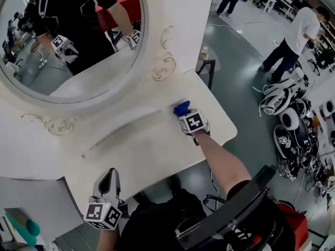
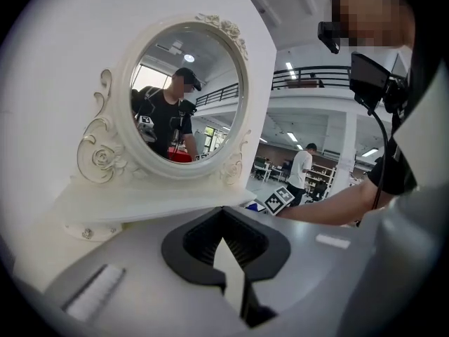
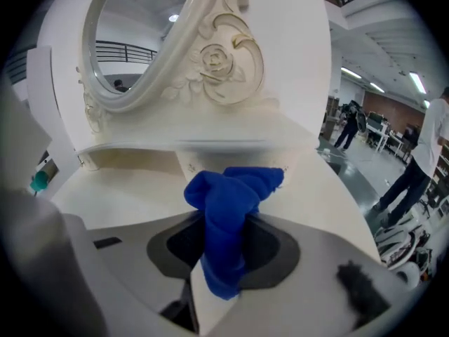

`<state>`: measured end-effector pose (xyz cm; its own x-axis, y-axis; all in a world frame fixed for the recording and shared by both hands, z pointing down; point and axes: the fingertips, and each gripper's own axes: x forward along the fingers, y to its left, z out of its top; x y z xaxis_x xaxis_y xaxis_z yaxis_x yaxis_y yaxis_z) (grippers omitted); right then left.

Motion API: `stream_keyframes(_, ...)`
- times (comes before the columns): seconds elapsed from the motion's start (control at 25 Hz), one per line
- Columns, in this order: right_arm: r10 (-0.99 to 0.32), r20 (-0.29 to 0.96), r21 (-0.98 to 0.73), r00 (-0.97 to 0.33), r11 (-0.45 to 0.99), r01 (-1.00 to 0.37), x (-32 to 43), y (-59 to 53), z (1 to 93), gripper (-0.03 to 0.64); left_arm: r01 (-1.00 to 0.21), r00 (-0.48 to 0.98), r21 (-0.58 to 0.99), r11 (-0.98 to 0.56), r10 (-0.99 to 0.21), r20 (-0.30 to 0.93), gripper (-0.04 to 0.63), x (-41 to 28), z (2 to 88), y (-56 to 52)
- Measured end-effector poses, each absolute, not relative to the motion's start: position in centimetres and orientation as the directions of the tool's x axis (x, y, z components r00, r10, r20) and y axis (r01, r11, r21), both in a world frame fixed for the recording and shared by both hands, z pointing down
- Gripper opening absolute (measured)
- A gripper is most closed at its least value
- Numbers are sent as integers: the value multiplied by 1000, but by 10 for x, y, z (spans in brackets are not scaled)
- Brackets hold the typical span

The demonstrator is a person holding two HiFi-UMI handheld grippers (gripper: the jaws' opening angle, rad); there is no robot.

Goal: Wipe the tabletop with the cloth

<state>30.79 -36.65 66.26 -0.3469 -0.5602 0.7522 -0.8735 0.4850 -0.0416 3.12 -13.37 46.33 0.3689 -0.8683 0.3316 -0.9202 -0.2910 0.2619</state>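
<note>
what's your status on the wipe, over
Right gripper shut on bunched blue cloth, at the white tabletop by the ornate mirror base. Left gripper shut, empty, at the near edge. Nothing in the path.

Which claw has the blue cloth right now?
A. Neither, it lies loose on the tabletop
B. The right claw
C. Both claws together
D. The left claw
B: in the right gripper view the blue cloth is pinched in the right claw above the white tabletop, while the left claw has nothing in it.
</note>
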Motion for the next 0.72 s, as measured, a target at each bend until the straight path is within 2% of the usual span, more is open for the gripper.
stream_keyframes(0.2, -546, 750, -69, -373, 496, -866, 319, -345, 668, 129, -919, 371, 263, -292, -865, 337, 8, 34, 462, -138)
stream_keyframes(0.72, -533, 772, -123, -346, 410, -904, 400, -185, 672, 129, -817, 572, 271, -509, -772, 276, 8, 98, 453, -163)
